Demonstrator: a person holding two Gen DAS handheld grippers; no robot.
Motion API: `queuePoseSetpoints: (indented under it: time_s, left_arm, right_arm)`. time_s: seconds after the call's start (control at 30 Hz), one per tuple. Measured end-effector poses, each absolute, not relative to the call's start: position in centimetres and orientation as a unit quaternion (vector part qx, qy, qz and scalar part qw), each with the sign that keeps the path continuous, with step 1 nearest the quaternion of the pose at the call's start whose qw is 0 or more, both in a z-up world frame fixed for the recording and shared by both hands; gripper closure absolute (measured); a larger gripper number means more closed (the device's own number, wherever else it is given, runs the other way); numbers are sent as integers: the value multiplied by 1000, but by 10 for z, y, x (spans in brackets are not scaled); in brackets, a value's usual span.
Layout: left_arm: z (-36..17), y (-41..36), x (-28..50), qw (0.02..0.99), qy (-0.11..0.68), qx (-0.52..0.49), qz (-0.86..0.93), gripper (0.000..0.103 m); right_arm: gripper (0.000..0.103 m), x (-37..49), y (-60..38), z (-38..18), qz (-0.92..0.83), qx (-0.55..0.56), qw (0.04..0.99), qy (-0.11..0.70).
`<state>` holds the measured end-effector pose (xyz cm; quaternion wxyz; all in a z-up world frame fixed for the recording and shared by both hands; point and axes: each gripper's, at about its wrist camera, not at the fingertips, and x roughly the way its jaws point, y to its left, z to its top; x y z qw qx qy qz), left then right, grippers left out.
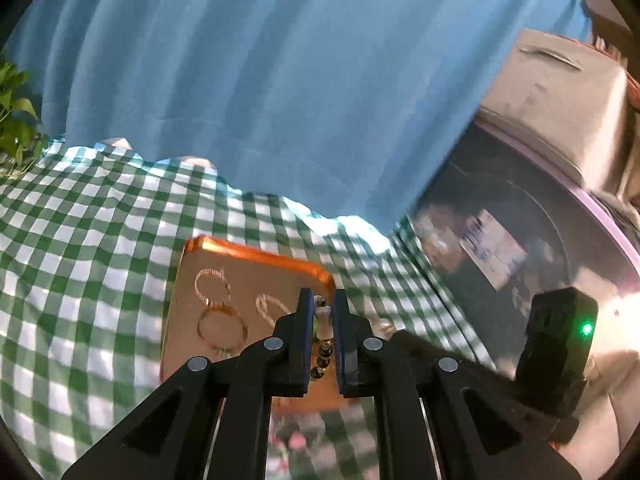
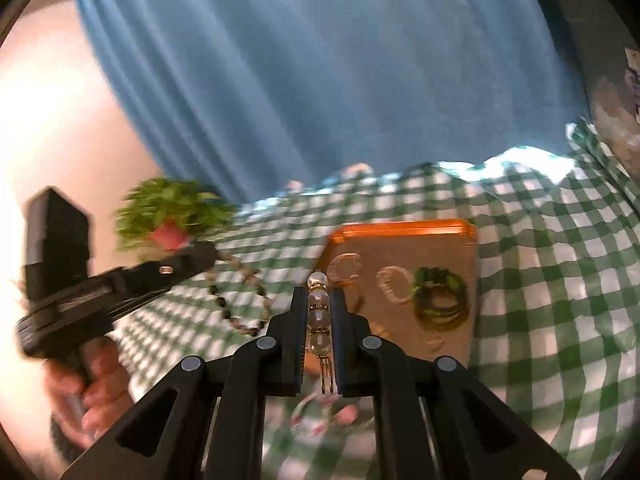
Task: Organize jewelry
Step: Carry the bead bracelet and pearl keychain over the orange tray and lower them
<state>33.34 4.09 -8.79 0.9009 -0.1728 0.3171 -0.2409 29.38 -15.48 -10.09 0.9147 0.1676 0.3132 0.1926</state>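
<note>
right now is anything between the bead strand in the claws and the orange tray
Nothing visible blocks the way. The bead strand hangs between the left claw and right claw over the checked cloth, just short of the orange tray, which already holds bangles.

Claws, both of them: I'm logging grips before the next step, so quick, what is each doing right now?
Left claw: closed on one end of a beaded strand.
Right claw: closed on the clear-bead end of a strand.
</note>
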Motion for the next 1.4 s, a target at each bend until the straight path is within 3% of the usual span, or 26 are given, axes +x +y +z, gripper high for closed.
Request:
queuePoseSetpoints:
  time_s: [0.1, 0.23, 0.47, 0.57, 0.7, 0.93, 1.07, 1.27, 1.4]
  left_arm:
    - [-102, 39, 354, 898, 305, -192, -251, 94]
    - [-129, 42, 384, 900, 323, -171, -237, 94]
    - [-195, 60, 424, 894, 389, -156, -157, 94]
    - [-199, 58, 424, 900, 393, -132, -134, 94]
    - [-202, 50, 418, 926, 376, -21, -26, 94]
    - [-225, 44, 420, 913, 406, 8, -41, 94]
    - [-243, 41, 429, 890, 449, -34, -74, 94]
    - [-251, 24, 429, 894, 443, 2, -70, 94]
    - [-249, 15, 426, 893, 446, 27, -58, 88]
  right_arm:
    - [93, 326, -152, -113, 191, 219, 907, 305]
    - [93, 349, -139, -128, 201, 185, 917, 291]
    - [93, 384, -141, -179, 187, 164, 899, 359]
    - [93, 384, -135, -185, 179, 127, 905, 364]
    - [93, 386, -130, -193, 168, 111, 906, 373]
    - [93, 383, -123, -205, 159, 101, 899, 395]
    - [93, 380, -116, -211, 146, 69, 900, 404]
    - [93, 382, -120, -217, 121, 52, 902, 411]
    - [93, 384, -120, -221, 112, 41, 901, 418]
